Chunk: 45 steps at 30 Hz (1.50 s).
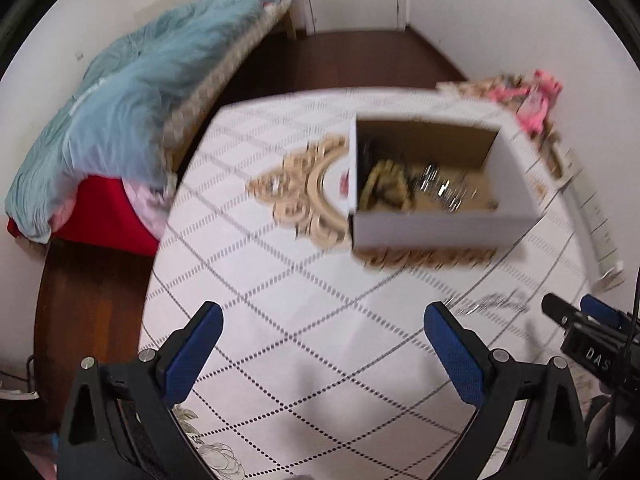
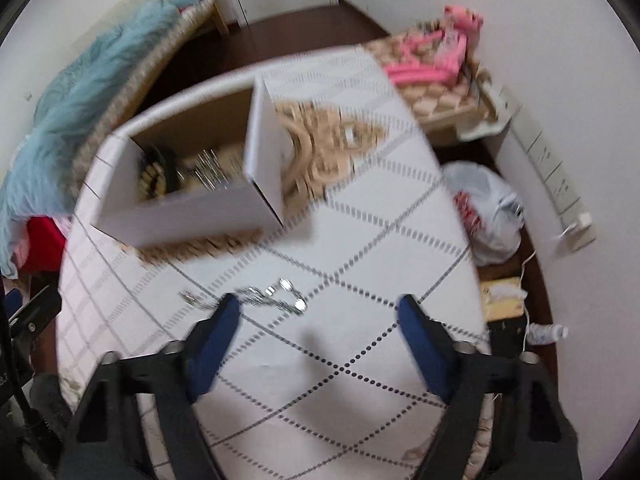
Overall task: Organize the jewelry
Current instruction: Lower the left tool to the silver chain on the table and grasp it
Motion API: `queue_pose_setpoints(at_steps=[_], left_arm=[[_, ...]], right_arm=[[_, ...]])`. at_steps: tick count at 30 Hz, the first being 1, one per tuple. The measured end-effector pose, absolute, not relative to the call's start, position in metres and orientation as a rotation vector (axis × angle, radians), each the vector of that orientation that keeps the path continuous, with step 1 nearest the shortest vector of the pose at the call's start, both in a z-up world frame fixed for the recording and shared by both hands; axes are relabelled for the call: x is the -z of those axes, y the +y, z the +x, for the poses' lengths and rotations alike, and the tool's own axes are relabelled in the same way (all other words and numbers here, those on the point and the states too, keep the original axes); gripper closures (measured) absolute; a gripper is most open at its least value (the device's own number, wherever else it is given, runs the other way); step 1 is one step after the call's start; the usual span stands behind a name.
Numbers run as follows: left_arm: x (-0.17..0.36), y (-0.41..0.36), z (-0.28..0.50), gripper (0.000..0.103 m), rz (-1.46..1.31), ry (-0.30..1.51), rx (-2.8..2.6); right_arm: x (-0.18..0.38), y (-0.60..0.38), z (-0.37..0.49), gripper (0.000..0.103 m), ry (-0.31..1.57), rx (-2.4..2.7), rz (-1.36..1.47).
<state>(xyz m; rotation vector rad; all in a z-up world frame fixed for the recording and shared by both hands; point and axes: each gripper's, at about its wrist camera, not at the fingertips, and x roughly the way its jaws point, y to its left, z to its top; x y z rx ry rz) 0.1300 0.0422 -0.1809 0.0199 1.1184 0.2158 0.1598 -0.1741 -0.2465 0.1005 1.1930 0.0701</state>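
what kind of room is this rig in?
Probably a home bedroom: a bed with a rumpled light-blue blanket, dark wooden floor, and a table under a white diamond-pattern cloth bearing a white cardboard jewelry box.

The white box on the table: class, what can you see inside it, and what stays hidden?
Inside the white box lie a dark-and-gold beaded piece and a silvery chain tangle. Blur hides finer detail; the near wall covers the floor's front edge.
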Motion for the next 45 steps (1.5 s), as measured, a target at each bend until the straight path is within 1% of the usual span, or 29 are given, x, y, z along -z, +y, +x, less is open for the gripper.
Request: queue_pose_setpoints(at_steps=[5, 8, 10, 11, 12, 13, 15, 22, 23, 26, 28, 30, 31, 33, 34, 36, 38, 45], left_arm=[[0.209, 0.045, 0.133, 0.000, 0.031, 1.189, -0.228], [0.217, 0.045, 0.135, 0.000, 0.035, 1.204, -0.233], [0.221, 0.045, 0.137, 0.000, 0.037, 1.211, -0.234], [0.222, 0.044, 0.138, 0.000, 0.038, 1.213, -0.233], [0.223, 0.043, 0.139, 0.000, 0.038, 1.216, -0.231], [0.224, 0.042, 0.140, 0.000, 0.037, 1.218, -0.228], [0.225, 0.041, 0.142, 0.000, 0.039, 1.215, -0.223], [0.227, 0.026, 0.155, 0.001, 0.005, 1.195, -0.139], [0.229, 0.022, 0.157, 0.001, -0.005, 1.196, -0.112], [0.238, 0.005, 0.162, 0.001, -0.019, 1.216, -0.049], [0.244, -0.007, 0.164, 0.009, -0.010, 1.222, -0.017], [0.250, -0.016, 0.165, 0.035, 0.005, 1.232, 0.002], [0.254, -0.020, 0.165, 0.042, 0.007, 1.239, 0.011], [0.255, -0.023, 0.165, 0.061, 0.011, 1.220, 0.015], [0.254, -0.026, 0.165, 0.067, 0.020, 1.204, 0.021], [0.253, -0.027, 0.166, 0.088, 0.023, 1.190, 0.031], [0.251, -0.028, 0.167, 0.095, 0.024, 1.183, 0.042], [0.240, -0.018, 0.162, 0.097, -0.012, 1.159, 0.070]], right_arm=[[0.281, -0.166, 0.164, 0.029, 1.195, -0.095, 0.097], [0.286, -0.154, 0.163, 0.036, 1.163, -0.083, 0.036], [0.286, -0.144, 0.160, 0.045, 1.125, -0.075, -0.025], [0.285, -0.141, 0.157, 0.061, 1.107, -0.097, -0.023], [0.283, -0.137, 0.155, 0.083, 1.098, -0.128, -0.025], [0.282, -0.132, 0.154, 0.095, 1.100, -0.146, -0.033], [0.279, -0.128, 0.152, 0.095, 1.103, -0.140, -0.055], [0.254, -0.171, 0.147, 0.096, 1.070, -0.070, 0.113], [0.250, -0.179, 0.146, 0.102, 1.061, -0.060, 0.132], [0.246, -0.192, 0.143, 0.102, 1.062, -0.040, 0.142], [0.247, -0.196, 0.144, 0.102, 1.071, -0.033, 0.141], [0.249, -0.197, 0.143, 0.102, 1.079, -0.033, 0.146], [0.250, -0.200, 0.144, 0.102, 1.081, -0.034, 0.151], [0.253, -0.204, 0.144, 0.102, 1.081, -0.034, 0.154], [0.253, -0.205, 0.144, 0.102, 1.081, -0.035, 0.158], [0.253, -0.206, 0.144, 0.102, 1.078, -0.034, 0.162], [0.253, -0.208, 0.144, 0.101, 1.076, -0.036, 0.168], [0.234, -0.207, 0.142, 0.101, 1.041, -0.061, 0.198]])
